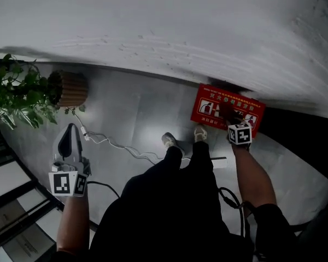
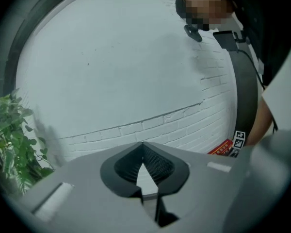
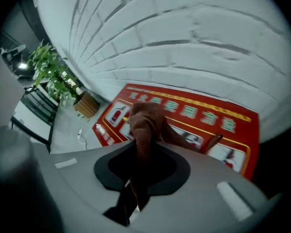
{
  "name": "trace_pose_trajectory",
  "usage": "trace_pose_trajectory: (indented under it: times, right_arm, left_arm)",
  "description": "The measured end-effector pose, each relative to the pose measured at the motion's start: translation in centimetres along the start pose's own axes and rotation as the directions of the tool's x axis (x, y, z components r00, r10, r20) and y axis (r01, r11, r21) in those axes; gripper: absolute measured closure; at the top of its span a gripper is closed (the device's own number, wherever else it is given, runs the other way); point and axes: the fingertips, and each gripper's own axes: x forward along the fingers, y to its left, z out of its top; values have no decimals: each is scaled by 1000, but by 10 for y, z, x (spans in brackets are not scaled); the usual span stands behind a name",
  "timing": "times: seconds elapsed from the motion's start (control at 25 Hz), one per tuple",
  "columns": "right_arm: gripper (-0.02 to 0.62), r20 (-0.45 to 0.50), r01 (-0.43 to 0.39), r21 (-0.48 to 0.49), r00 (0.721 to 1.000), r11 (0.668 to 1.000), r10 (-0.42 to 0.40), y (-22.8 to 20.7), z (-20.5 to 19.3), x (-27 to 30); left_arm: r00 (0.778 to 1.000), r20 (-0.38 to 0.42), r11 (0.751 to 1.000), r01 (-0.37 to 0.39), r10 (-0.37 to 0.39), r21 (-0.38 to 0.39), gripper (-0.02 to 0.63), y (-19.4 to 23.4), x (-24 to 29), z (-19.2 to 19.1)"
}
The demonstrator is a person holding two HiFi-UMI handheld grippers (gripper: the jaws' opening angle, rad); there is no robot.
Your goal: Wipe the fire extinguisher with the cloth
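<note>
Right claw [image 3: 138, 152] clamped on cloth [image 3: 145, 123]: soft, light and limp, so the bunched grip should hold. It's over the red box [image 3: 211, 118] at the wall; extinguisher itself not visible. Left claw [image 2: 143, 154] closed, empty.

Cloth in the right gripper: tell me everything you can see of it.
The cloth is reddish-brown, fleecy-looking, bunched into a crumpled wad. The right gripper pinches it between its fingers, the wad standing beyond the tips and a tail hanging behind. It is held over the red box; contact cannot be told.
</note>
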Motion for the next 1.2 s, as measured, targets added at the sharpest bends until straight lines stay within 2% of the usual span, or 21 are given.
trace_pose_trajectory:
  times: [0.08, 0.16, 0.24, 0.32, 0.36, 0.4, 0.44, 0.48, 0.56, 0.64, 0.72, 0.84, 0.92, 0.96, 1.04, 1.12, 1.2]
  right_arm:
    - [541, 22, 83, 100, 996, 991, -86, -51, -22, -28]
    - [541, 30, 163, 213, 985, 964, -173, -98, -43, -55]
    - [541, -1, 238, 308, 968, 921, -250, -136, -63, -76]
    - [541, -72, 324, 394, 944, 860, -322, -165, -86, -92]
    - [541, -93, 358, 429, 931, 829, -354, -175, -94, -100]
    - [541, -86, 381, 438, 919, 814, -384, -180, -95, -107]
    - [541, -51, 390, 408, 912, 825, -407, -178, -87, -111]
    - [541, 2, 382, 339, 914, 860, -407, -167, -72, -110]
    - [540, 105, 309, 132, 940, 942, -323, -119, -31, -91]
    - [540, 157, 180, -56, 973, 982, -169, -50, 8, -60]
    - [540, 152, 43, -200, 988, 979, -13, 23, 37, -24]
    - [540, 72, -143, -325, 982, 935, 176, 121, 65, 28]
    - [540, -1, -248, -323, 965, 913, 262, 167, 68, 57]
    - [540, -37, -275, -304, 960, 912, 277, 181, 66, 68]
    - [540, -88, -258, -239, 966, 936, 244, 183, 58, 82]
    - [540, -107, -228, -124, 971, 966, 216, 169, 45, 83]
    - [540, -102, -223, -77, 971, 972, 214, 156, 31, 73]
  left_arm:
    - [999, 5, 999, 33, -33, 0, 606, -12, 14, 3]
    - [998, 4, 998, 58, -58, 15, 606, -20, 23, 3]
    - [997, 12, 997, 71, -71, 23, 606, -25, 29, 5]
    - [997, 22, 997, 73, -73, 24, 606, -27, 30, 8]
    - [997, 26, 997, 71, -72, 25, 606, -27, 30, 10]
    - [997, 29, 997, 66, -66, 27, 606, -25, 28, 11]
    - [998, 32, 998, 56, -57, 26, 606, -22, 25, 11]
    - [998, 35, 999, 42, -42, 21, 606, -17, 21, 12]
    - [999, 45, 1000, 6, -5, -15, 606, -7, 12, 14]
    - [998, 47, 999, -29, 31, -46, 606, 4, 1, 11]
    - [997, 25, 996, -66, 67, -60, 606, 16, -9, 4]
    - [994, -4, 993, -106, 106, -58, 606, 28, -25, -5]
    - [992, -26, 992, -121, 120, -38, 606, 32, -38, -8]
    - [991, -37, 992, -127, 126, -26, 606, 34, -44, -10]
    - [988, -58, 989, -144, 143, -20, 606, 41, -54, -16]
    - [986, -51, 987, -158, 156, -38, 606, 48, -58, -18]
    - [987, -38, 987, -154, 153, -41, 606, 50, -54, -17]
